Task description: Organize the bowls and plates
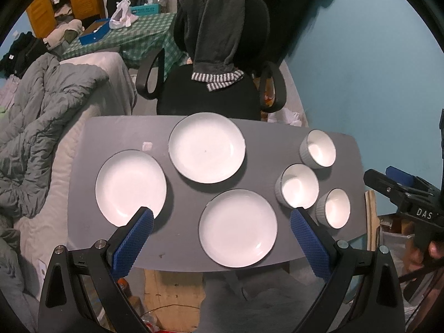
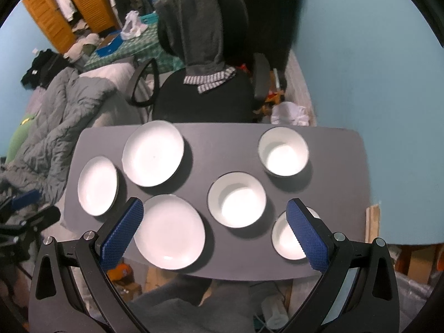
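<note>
Three white plates lie on the grey table [image 1: 116,130]: a left plate [image 1: 130,187], a far plate [image 1: 206,147] and a near plate [image 1: 238,228]. Three white bowls stand at the right: far bowl [image 1: 319,148], middle bowl [image 1: 298,186], near bowl [image 1: 334,208]. My left gripper [image 1: 222,219] is open and empty, above the near edge. My right gripper [image 2: 215,213] is open and empty, above the near plate [image 2: 169,231] and middle bowl [image 2: 237,199]; its right finger overlaps the near bowl [image 2: 288,238]. The right gripper also shows in the left wrist view [image 1: 402,188].
A black office chair [image 1: 211,94] draped with a grey garment stands behind the table. A bed with a grey duvet [image 1: 41,105] lies at the left. A blue wall [image 1: 360,55] is at the right. Boxes and clutter sit under the table.
</note>
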Demonstrator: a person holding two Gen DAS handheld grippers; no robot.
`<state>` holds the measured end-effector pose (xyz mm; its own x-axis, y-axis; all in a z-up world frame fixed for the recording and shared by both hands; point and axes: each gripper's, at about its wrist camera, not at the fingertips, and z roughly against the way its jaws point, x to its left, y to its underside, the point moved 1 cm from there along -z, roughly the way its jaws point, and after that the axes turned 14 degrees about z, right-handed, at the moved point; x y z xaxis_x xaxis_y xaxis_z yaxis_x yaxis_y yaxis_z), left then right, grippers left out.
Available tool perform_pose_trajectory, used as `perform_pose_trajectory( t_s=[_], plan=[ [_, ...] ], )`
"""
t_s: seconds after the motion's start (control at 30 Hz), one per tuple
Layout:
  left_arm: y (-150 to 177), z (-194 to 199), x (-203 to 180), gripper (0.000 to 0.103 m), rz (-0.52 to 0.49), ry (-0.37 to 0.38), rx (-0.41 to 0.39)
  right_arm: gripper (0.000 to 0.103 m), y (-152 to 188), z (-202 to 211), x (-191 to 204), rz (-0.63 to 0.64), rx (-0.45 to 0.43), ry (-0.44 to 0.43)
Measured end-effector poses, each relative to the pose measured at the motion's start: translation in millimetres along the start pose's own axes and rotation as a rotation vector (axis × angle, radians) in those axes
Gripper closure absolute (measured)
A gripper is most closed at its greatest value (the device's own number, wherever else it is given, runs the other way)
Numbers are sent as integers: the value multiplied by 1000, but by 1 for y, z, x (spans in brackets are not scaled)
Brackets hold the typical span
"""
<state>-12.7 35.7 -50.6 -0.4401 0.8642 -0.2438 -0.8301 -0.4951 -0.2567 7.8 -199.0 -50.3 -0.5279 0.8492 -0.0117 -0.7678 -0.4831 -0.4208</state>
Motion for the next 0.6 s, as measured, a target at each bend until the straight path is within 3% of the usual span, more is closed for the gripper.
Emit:
perform_pose_trajectory(
  t_s=[0.37,0.6],
  plan=[
    [6,-37,35,3,-8,-7,56,2,10,-39,21,89,30,-67],
    [17,-60,48,3,-28,12,101,2,20,-73,27,66,94,-119]
  ],
)
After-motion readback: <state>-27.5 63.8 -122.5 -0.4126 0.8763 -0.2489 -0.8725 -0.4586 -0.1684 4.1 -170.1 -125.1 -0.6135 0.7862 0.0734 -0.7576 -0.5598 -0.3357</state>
